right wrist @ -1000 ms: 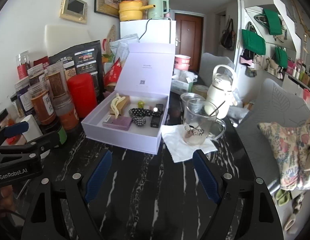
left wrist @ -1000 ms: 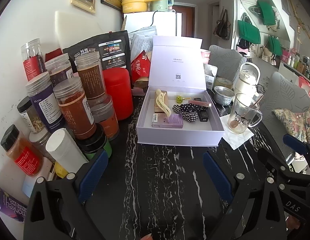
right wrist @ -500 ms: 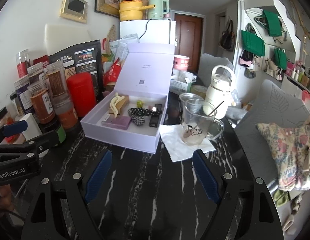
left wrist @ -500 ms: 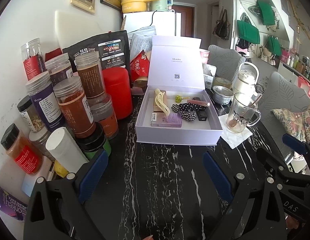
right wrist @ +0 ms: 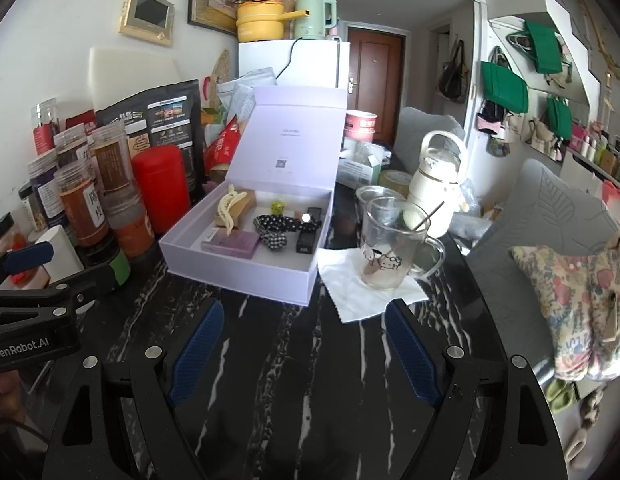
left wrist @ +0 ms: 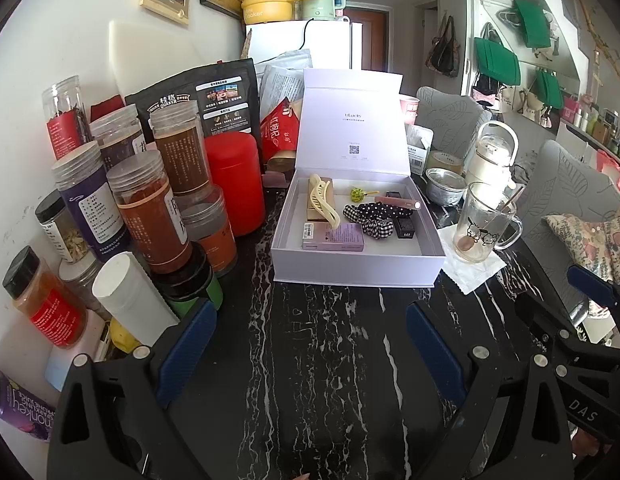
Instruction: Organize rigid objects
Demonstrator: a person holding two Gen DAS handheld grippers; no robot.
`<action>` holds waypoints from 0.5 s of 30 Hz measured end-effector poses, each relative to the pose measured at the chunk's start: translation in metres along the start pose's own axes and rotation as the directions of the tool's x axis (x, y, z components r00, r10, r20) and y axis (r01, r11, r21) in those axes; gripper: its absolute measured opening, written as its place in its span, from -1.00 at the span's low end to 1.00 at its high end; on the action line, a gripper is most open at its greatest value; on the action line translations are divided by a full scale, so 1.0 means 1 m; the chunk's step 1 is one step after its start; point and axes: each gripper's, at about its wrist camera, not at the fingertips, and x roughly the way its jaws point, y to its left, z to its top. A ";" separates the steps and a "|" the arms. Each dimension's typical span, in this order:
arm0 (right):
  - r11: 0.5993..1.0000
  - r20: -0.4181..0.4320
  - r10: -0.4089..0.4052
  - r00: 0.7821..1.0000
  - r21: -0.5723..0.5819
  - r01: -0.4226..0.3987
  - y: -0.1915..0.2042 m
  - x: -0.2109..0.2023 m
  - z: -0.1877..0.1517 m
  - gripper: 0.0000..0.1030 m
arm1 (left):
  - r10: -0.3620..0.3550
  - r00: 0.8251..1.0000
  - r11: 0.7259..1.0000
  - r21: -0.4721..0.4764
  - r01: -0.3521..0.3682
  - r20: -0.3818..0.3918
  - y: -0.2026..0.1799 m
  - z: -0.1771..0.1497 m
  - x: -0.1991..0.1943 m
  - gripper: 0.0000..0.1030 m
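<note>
Both the left gripper [left wrist: 308, 346] and the right gripper [right wrist: 306, 350] hover empty with jaws spread wide over the bare black marble table [left wrist: 310, 380], well short of the open lavender box [left wrist: 357, 268]. The box already holds a cream hair claw [left wrist: 323, 202], a purple card box [left wrist: 333, 237] and a lipstick [left wrist: 403, 227]. The likely next step is closing the raised lid [left wrist: 351, 120], so each gripper should come in slowly from its own side, clear of the glass mug [right wrist: 383, 250] just beside the box.

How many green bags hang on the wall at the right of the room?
3. One green bag hangs highest, a second lower and to its left, a third lowest, at the right. More may be hidden.
</note>
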 end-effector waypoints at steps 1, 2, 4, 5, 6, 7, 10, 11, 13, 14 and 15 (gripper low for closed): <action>1.000 0.000 0.000 1.000 0.000 0.000 0.000 0.000 0.000 0.63 | 0.001 1.000 1.000 0.000 -0.001 -0.001 0.000 0.000 0.000 0.89; 1.000 0.000 0.000 1.000 0.000 0.000 0.000 0.000 0.000 0.63 | 0.001 1.000 1.000 0.000 -0.001 -0.002 0.000 0.000 0.001 0.89; 1.000 -0.001 -0.002 1.000 0.001 0.002 -0.001 0.000 0.000 0.63 | 0.001 1.000 1.000 0.001 -0.001 -0.005 0.000 0.000 0.001 0.89; 1.000 0.000 -0.001 1.000 0.001 0.001 -0.001 0.000 0.000 0.63 | 0.001 1.000 1.000 0.001 -0.001 -0.006 0.000 0.000 0.001 0.89; 1.000 -0.001 0.000 1.000 0.001 0.000 0.000 0.000 0.000 0.63 | 0.001 1.000 1.000 0.002 -0.001 -0.007 0.000 0.000 0.002 0.89; 1.000 -0.001 -0.001 1.000 0.001 0.001 0.000 0.000 0.000 0.63 | 0.001 1.000 1.000 0.002 -0.001 -0.008 0.000 0.000 0.002 0.89; 1.000 -0.002 -0.005 1.000 0.002 0.005 -0.002 0.000 -0.001 0.63 | 0.005 1.000 1.000 0.006 -0.005 -0.010 -0.001 -0.001 0.003 0.89; 1.000 -0.003 -0.006 1.000 0.003 0.006 -0.003 0.000 -0.002 0.63 | 0.005 1.000 1.000 0.007 -0.005 -0.011 -0.001 0.000 0.004 0.89; 1.000 -0.005 -0.007 1.000 0.003 0.007 -0.004 0.001 -0.002 0.63 | 0.004 1.000 1.000 0.009 -0.004 -0.014 -0.002 -0.001 0.004 0.89; 1.000 -0.007 -0.007 1.000 0.004 0.007 -0.003 0.002 -0.002 0.63 | 0.004 1.000 1.000 0.010 -0.004 -0.014 -0.002 -0.001 0.004 0.89; 1.000 -0.008 -0.007 1.000 0.005 0.007 -0.005 0.002 -0.002 0.63 | 0.003 1.000 1.000 0.010 -0.003 -0.015 -0.002 -0.001 0.004 0.89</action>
